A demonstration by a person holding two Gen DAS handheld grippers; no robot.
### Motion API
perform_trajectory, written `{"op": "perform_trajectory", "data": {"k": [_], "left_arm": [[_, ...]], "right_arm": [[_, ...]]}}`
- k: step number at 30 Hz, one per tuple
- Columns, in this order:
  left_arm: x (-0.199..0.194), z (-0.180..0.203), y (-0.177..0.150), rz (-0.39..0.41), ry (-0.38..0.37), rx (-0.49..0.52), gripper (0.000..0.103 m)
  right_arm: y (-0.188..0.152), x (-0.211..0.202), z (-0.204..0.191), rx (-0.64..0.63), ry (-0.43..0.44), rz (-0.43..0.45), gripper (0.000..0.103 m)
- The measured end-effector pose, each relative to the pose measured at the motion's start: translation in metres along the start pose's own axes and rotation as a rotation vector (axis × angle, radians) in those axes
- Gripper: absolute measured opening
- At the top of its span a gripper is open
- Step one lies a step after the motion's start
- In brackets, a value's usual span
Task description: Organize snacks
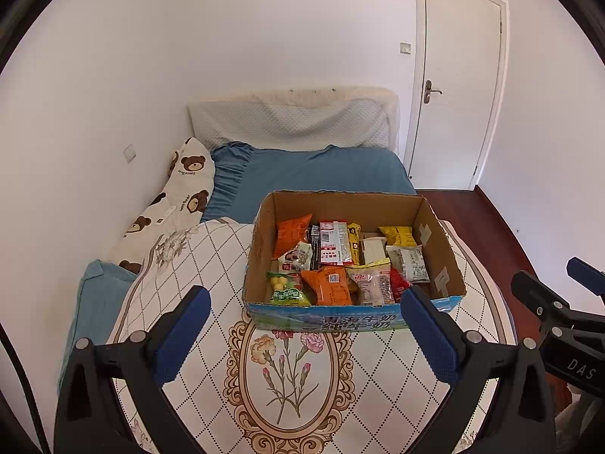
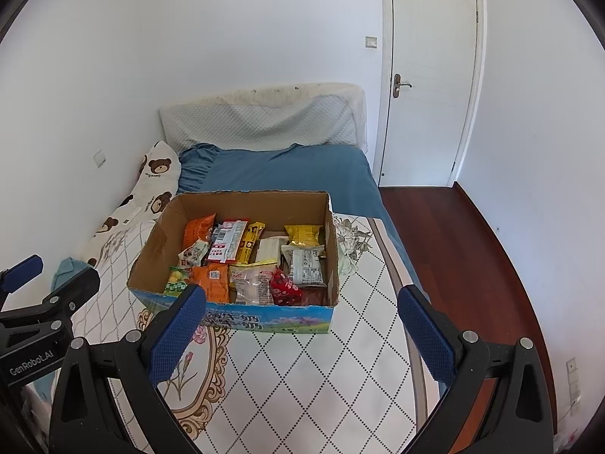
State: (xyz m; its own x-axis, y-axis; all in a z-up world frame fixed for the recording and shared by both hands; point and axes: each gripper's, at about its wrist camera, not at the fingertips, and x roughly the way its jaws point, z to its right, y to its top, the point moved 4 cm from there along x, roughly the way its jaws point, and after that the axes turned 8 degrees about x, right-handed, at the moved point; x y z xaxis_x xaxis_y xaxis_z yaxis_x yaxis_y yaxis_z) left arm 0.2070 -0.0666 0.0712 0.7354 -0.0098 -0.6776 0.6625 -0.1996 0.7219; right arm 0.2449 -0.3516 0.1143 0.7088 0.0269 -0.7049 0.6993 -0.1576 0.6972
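Snacks [image 1: 340, 261] in cardboard box [image 1: 438, 242] on bed; both grippers' jaws spread, empty.

left wrist view: looks down the bed from its foot, above the quilt [image 1: 378, 370], facing the headboard [image 1: 295, 117]; box [image 1: 321, 319] near, dead ahead.
right wrist view: same heading, set further right; box [image 2: 242, 316] left of centre, more floor [image 2: 465, 249].
shared: box, quilt, headboard, door [image 1: 457, 75], each other's gripper at the frame edge.
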Motion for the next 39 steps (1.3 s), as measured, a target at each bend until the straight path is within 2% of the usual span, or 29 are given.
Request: {"op": "perform_trajectory", "data": {"k": [39], "left_arm": [[0.0045, 0.0010, 0.0005, -0.004, 0.000, -0.013, 0.103]], "right_arm": [[0.0042, -0.0043, -0.0004, 0.002, 0.009, 0.010, 0.103]]}}
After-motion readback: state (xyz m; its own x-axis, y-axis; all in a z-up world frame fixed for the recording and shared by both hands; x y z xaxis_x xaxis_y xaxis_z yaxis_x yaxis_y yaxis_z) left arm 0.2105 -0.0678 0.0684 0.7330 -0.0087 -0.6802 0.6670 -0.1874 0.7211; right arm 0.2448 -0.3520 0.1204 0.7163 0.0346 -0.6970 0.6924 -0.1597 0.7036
